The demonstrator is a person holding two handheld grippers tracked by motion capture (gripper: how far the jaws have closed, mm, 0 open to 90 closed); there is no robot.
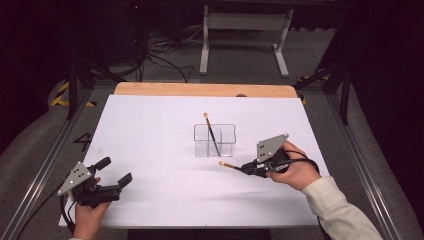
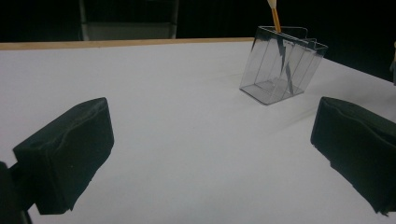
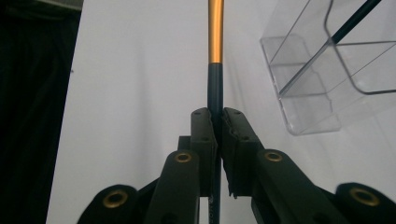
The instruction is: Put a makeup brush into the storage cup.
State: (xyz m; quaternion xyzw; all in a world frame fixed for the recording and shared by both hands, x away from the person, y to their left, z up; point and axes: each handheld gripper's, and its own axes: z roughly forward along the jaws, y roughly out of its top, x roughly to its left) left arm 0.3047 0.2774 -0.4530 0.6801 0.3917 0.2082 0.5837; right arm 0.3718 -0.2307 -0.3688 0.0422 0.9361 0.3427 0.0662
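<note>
Nearest the lens in the right gripper view, at lower centre, my right gripper (image 3: pixel 218 123) has its 2 jaws closed on the dark handle of a slim brush (image 3: pixel 215 70), whose orange section runs up out of the frame's top edge. From the high view the same brush (image 1: pixel 231 165) juts left from that gripper (image 1: pixel 250 168), just right of centre, close in front of the clear holder (image 1: pixel 215 141) at mid-frame on the white table (image 1: pixel 150 130). 1 other brush (image 1: pixel 212 134) already leans inside the holder, tip toward the upper centre.

Left gripper (image 1: pixel 116 175), lower left of the high view, stands wide open and carries nothing.

Handling, as I judge it: the brush looks light, thin and stiff, with a smooth handle likely to swivel between my pads; holding nearer its middle should steady it. The holder seems light, rigid plastic, easily knocked.

Hidden or unclear: the held brush's far end is cut off in the right gripper view, its rear end is masked by my jaws, and I cannot tell which end bears bristles
</note>
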